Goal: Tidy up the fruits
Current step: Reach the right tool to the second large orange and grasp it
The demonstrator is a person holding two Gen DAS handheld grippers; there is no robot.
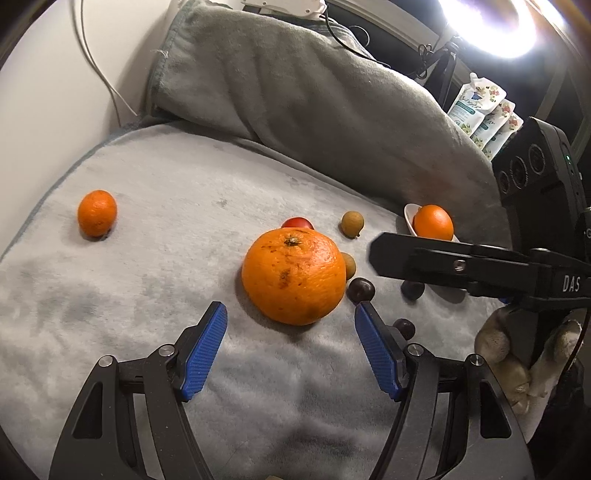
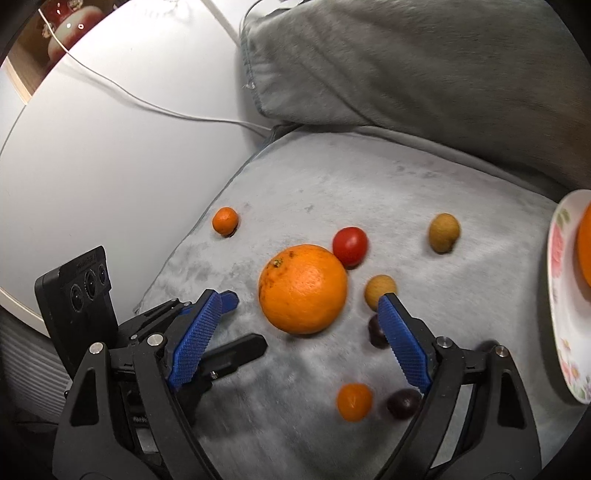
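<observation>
The large orange [image 1: 294, 276] [image 2: 303, 288] sits in the middle of a pale grey fleece blanket [image 1: 155, 258] [image 2: 332, 177], stem end up and speckled with brown marks. Both pairs of tongs face it wide open and empty: the left tongs [image 1: 290, 314] stand just short of it with the blue pads [image 1: 207, 350] spread wider than the fruit, and the right tongs [image 2: 301, 306] flank its near side without a visible touch.

Around it lie a red tomato [image 1: 297, 222] [image 2: 350, 246] just behind, two tan-green longans [image 1: 352, 223] [image 2: 444, 232] [image 1: 348, 265] [image 2: 379, 291], one of them close to the orange's side, and dark plums [image 1: 361, 290] [image 2: 376, 330]. A small mandarin [image 1: 97, 213] [image 2: 225, 221] lies well apart, near the blanket's edge.

Only the right wrist view shows a small orange tomato [image 2: 354, 401] beside another dark plum [image 2: 403, 403] near the camera, and the floral pattern on the white plate [image 2: 557, 295]. The left wrist view shows that plate [image 1: 409, 216] holding another orange [image 1: 433, 222], partly behind the right tongs' black arm, which is held in a gloved hand [image 1: 524, 365].

That arm bears the letters "DAS". Floral refill pouches [image 1: 480, 110] stand at the back; their print is too small to read.

The blanket rises into a darker grey folded heap [image 1: 295, 92] [image 2: 406, 66] behind. It lies on a white desk [image 1: 44, 92] [image 2: 110, 147] crossed by a white cable [image 1: 99, 74] [image 2: 147, 103]. A bright lamp [image 1: 495, 22] glares at the top right.
</observation>
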